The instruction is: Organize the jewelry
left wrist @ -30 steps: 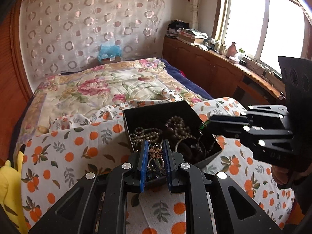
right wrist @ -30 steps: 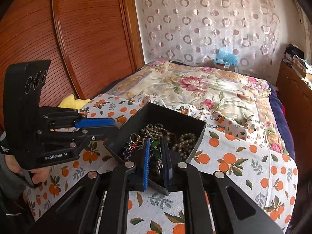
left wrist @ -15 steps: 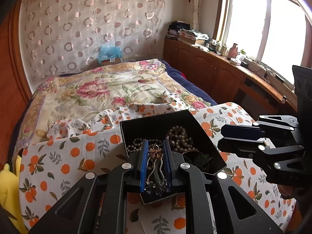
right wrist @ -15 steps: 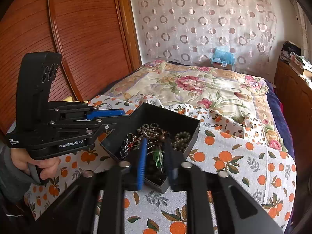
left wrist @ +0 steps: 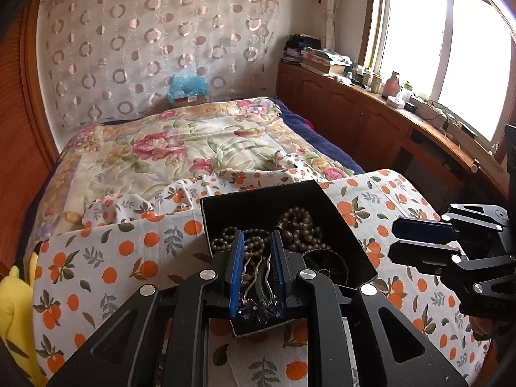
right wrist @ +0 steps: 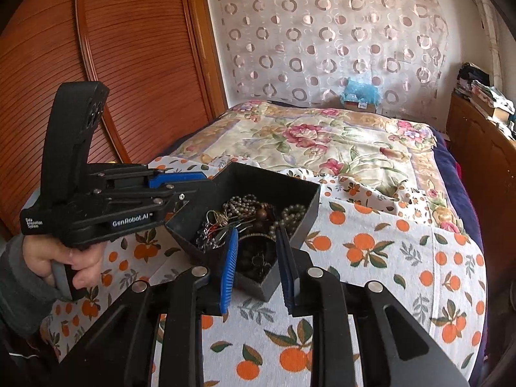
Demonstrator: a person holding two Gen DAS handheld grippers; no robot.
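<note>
- Left gripper [left wrist: 257, 269] directly over black box [left wrist: 351, 242]; pads apart, wavy hairpin [left wrist: 258, 277] lying lengthwise between them, contact unclear.
- Right gripper [right wrist: 256, 264] agape, empty, at box's near corner.

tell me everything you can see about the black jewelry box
The black jewelry box is an open, lidless square tray with straight matte walls, sitting flat on the orange-print cloth over the bed, one corner turned toward the cameras. It holds a tangle of bead strands, dark wooden beads and metal pieces, including a wavy silver hairpin lying between the left tongs. The right tongs hang open over its near corner; whether either touches the box cannot be told.
</note>
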